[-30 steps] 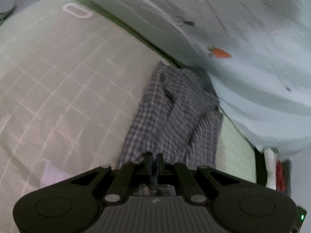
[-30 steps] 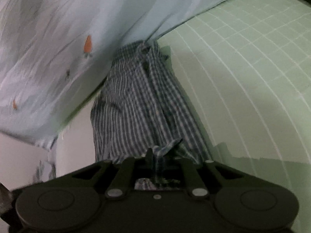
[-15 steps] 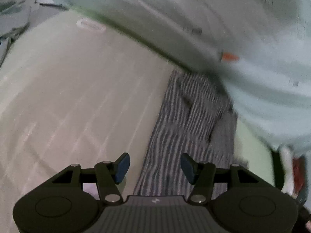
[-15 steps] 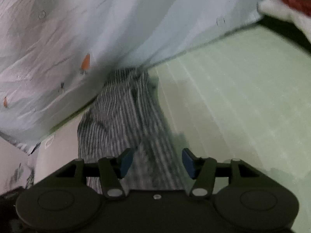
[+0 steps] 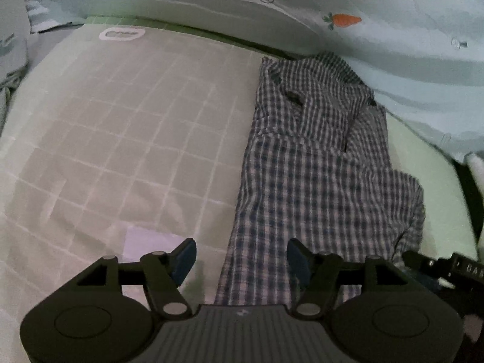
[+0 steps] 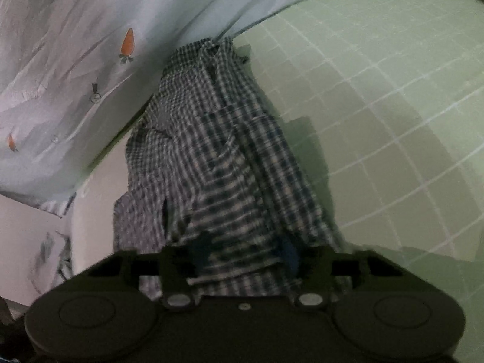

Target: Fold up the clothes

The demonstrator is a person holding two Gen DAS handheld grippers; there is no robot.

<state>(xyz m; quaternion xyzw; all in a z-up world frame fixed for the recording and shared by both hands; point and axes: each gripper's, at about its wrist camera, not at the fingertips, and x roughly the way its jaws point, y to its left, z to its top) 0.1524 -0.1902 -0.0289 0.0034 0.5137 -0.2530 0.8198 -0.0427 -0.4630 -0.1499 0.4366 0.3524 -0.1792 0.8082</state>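
Note:
A blue-and-white checked shirt lies folded into a long narrow strip on a pale green gridded mat, collar end at the far side. My left gripper is open and empty, its jaws straddling the shirt's near left edge. In the right wrist view the shirt runs away from my right gripper, which is open with blue pads low over the near hem. The right gripper's body shows at the lower right of the left wrist view.
A light blue sheet with carrot prints is heaped along the mat's far side, touching the collar end; it also shows in the right wrist view. The mat extends right of the shirt. A white logo patch marks the mat's far corner.
Both grippers were shut on the shirt's near hem a second ago. Both have opened and let it go, and the shirt now lies flat on the mat.

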